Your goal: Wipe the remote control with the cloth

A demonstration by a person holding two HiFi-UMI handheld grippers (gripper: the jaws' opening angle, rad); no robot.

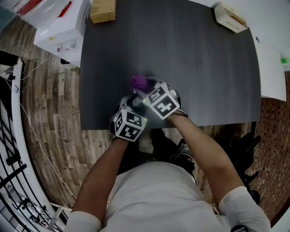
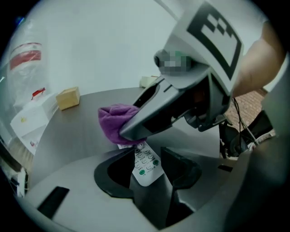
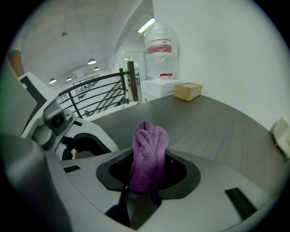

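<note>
On the dark table (image 1: 204,68) near its front edge, both grippers meet. My left gripper (image 2: 146,156) is shut on a white remote control (image 2: 146,166); its near end sits between the black pads and the button face looks up. My right gripper (image 3: 149,170) is shut on a bunched purple cloth (image 3: 148,154), which sticks out past its fingertips. In the left gripper view the cloth (image 2: 113,120) rests on the remote's far end, under the right gripper's tip (image 2: 136,129). The head view shows the cloth (image 1: 139,82) just beyond the marker cubes; the remote is hidden there.
A wooden block (image 1: 103,10) lies at the table's far left edge and a pale wooden holder (image 1: 230,18) at its far right corner. White boxes (image 1: 61,31) stand on the floor to the left, beside a railing (image 1: 13,136). A white surface (image 1: 272,68) adjoins the right side.
</note>
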